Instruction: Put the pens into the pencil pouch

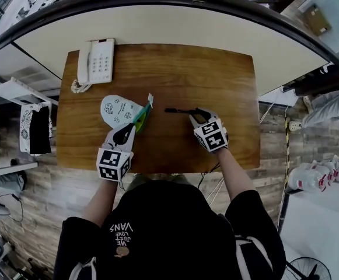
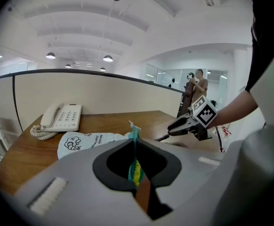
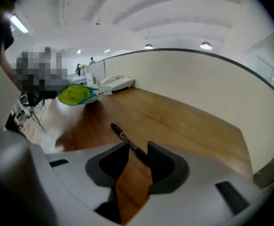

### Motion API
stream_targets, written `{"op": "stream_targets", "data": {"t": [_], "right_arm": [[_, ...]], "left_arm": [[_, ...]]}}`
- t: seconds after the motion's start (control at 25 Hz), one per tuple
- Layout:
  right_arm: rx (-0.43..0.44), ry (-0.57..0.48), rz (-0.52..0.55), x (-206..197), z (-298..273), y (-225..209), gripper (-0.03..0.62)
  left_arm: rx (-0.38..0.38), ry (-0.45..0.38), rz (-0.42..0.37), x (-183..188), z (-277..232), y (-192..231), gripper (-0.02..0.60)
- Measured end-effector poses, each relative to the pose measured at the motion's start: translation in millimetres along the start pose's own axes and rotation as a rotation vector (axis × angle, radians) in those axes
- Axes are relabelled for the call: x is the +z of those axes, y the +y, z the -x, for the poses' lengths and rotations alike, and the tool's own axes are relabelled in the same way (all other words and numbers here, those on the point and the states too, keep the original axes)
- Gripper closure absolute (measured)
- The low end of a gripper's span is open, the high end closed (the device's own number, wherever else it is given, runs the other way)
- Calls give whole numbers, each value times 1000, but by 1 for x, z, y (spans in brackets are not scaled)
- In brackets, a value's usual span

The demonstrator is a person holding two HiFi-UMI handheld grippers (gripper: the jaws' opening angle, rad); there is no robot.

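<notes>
A white printed pencil pouch with a teal and yellow zip edge lies on the wooden table, left of centre. My left gripper is shut on that zip edge, and the teal strip runs up between its jaws. One black pen lies flat to the pouch's right. My right gripper is at the pen's right end. In the right gripper view the pen runs in between the jaws of that gripper, which stand apart with bare wood showing between them. The pouch's mouth shows beyond.
A white desk phone with a coiled cord sits at the table's far left corner. A cream partition wall runs behind the table. Another person stands far off in the room.
</notes>
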State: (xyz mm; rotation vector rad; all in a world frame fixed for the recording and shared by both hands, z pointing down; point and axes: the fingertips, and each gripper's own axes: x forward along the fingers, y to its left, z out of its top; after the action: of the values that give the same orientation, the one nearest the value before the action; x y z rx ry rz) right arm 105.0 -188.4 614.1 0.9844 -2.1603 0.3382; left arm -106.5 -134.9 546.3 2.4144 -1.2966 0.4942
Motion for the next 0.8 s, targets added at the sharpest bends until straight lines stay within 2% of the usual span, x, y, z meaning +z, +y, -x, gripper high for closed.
{"op": "stream_targets", "data": {"t": [0.24, 0.48, 0.72, 0.8], "right_arm": [[97, 81, 115, -21, -14, -15, 470], [179, 125, 196, -29, -19, -14, 470], [201, 125, 190, -34, -22, -13, 473], [204, 119, 207, -35, -22, -10, 502]], "left_arm": [[23, 26, 16, -7, -2, -5, 552], [50, 41, 36, -15, 0, -9, 552], [83, 30, 62, -19, -3, -12, 552], [91, 27, 68, -20, -4, -13, 552]]}}
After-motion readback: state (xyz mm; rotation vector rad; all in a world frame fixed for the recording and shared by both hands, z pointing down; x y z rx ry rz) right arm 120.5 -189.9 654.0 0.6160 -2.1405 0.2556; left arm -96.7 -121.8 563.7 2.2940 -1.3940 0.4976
